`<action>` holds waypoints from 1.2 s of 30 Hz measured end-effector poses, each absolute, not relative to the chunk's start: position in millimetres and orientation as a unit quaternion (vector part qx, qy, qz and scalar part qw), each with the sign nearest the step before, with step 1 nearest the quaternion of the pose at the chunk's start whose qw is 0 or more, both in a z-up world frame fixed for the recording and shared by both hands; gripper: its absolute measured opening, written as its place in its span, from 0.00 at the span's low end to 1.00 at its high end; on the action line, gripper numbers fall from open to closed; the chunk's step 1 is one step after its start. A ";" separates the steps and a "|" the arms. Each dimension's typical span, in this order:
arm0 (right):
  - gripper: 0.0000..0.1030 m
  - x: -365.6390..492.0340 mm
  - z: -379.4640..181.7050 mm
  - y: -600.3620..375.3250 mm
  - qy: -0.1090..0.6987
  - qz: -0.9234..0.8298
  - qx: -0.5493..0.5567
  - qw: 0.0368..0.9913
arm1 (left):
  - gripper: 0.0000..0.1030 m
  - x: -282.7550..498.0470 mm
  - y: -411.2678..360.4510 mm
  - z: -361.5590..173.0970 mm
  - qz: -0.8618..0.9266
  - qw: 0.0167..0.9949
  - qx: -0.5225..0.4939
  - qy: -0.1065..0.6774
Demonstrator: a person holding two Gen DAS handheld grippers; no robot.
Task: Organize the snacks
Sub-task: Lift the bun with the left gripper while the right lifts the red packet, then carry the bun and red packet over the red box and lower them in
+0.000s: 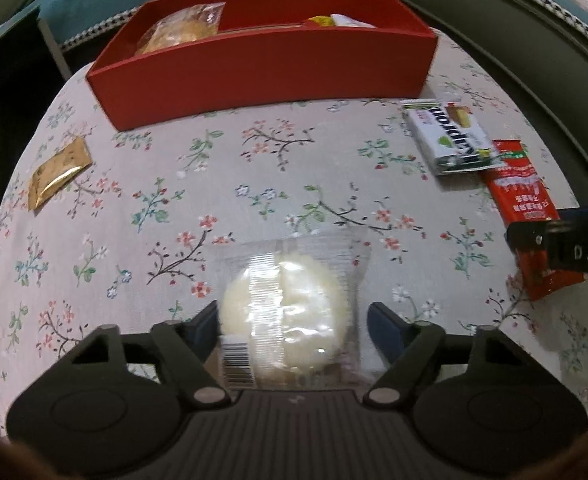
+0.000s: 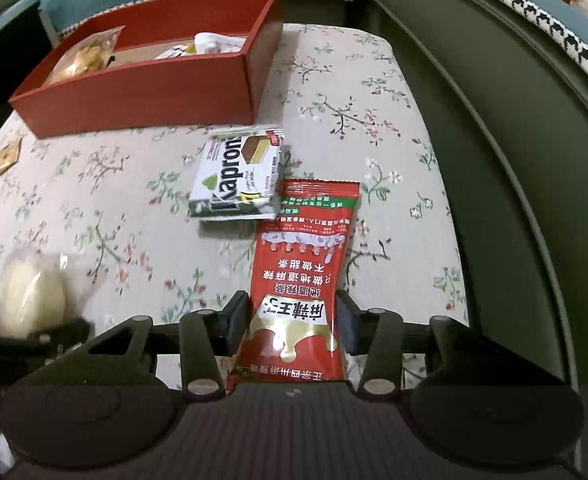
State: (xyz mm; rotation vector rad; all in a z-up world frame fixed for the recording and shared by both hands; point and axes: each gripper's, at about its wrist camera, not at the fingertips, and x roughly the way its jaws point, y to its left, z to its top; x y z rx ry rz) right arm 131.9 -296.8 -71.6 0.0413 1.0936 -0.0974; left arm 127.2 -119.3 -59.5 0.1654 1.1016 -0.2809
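Snacks are lying loose on the flowered cloth point(image 1: 142, 184) in front of the red box point(image 1: 262, 68). Left gripper point(image 1: 294, 320) is straddling the wrapped white bun point(image 1: 282, 316), fingers not yet pressing. Right gripper point(image 2: 294, 320) is clamping the red packet point(image 2: 301, 280), whose long axis is running straight toward the wafer pack point(image 2: 238, 178), near the cloth's right edge.

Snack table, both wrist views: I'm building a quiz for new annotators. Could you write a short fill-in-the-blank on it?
1. The red box already holds snacks, one being a ____ packet at its left end.
2. The right gripper straddles a long ____ packet.
3. Between the left gripper's fingers lies a white bun in ____ wrap.
4. The Kapron wafer pack lies ____ the box.

Missing: clear; red; clear; outside
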 end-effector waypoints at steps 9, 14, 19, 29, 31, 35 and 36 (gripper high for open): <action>0.81 140.3 -82.6 -287.6 0.518 -0.076 0.010 0.852 | 1.00 137.3 -113.4 -68.7 -0.119 0.838 0.074 0.528; 0.52 128.5 -74.0 -294.5 0.517 -0.061 0.027 0.853 | 0.70 132.5 -114.6 -56.1 -0.138 0.831 0.068 0.534; 0.50 109.5 -67.1 -295.6 0.508 -0.066 0.017 0.859 | 0.60 132.5 -107.0 -48.3 -0.144 0.827 0.046 0.542; 0.50 88.7 -32.5 -273.2 0.448 -0.035 0.017 0.893 | 0.59 128.8 -104.7 -37.8 -0.145 0.831 0.036 0.536; 0.50 90.0 -26.2 -269.0 0.438 -0.027 0.016 0.898 | 0.59 128.7 -107.3 -31.8 -0.147 0.836 0.036 0.527; 0.50 94.4 -14.9 -260.0 0.413 -0.019 0.002 0.911 | 0.59 129.4 -112.8 -18.6 -0.146 0.851 0.047 0.503; 0.50 96.9 -12.5 -257.8 0.407 -0.017 -0.003 0.913 | 0.59 130.7 -113.6 -15.2 -0.146 0.854 0.051 0.496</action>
